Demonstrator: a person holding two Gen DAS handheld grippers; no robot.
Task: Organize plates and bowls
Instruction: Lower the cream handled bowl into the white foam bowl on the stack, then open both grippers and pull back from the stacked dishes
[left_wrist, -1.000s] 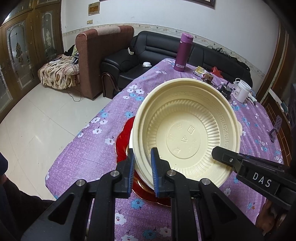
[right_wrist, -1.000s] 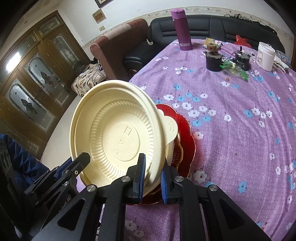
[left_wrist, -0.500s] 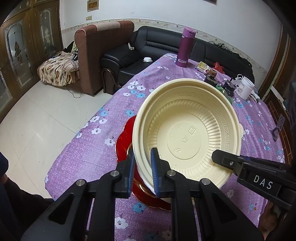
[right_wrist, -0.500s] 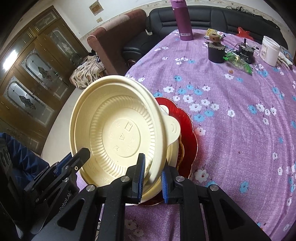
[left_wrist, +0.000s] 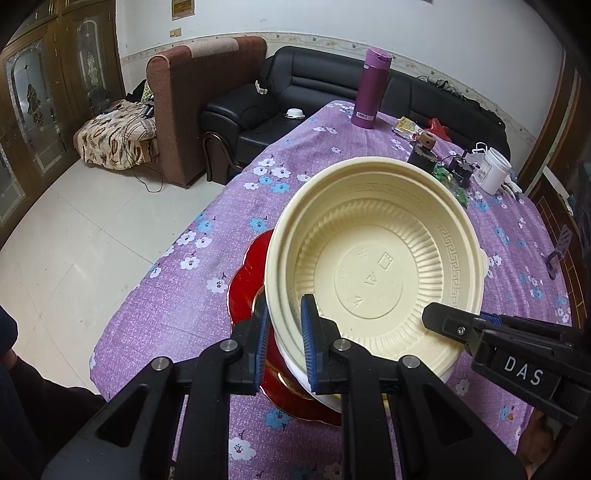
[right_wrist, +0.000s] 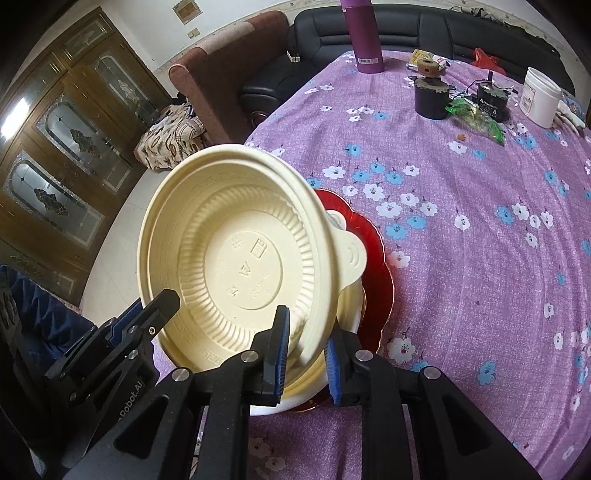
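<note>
Ahead of my fingers: purple flask (left_wrist: 370, 93), black motor parts (right_wrist: 431, 96), white tub (right_wrist: 539, 96) far across the tablecloth (right_wrist: 461, 258). Left gripper (left_wrist: 282, 339) and right gripper (right_wrist: 303, 352) both clamp the cream bowl (left_wrist: 373, 264) rim, tilted above the red plate (left_wrist: 245, 280) stack.

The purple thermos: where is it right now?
The purple thermos stands upright at the far end of the table, just in front of the black sofa, well beyond the cream bowl and left of the white jar.
</note>
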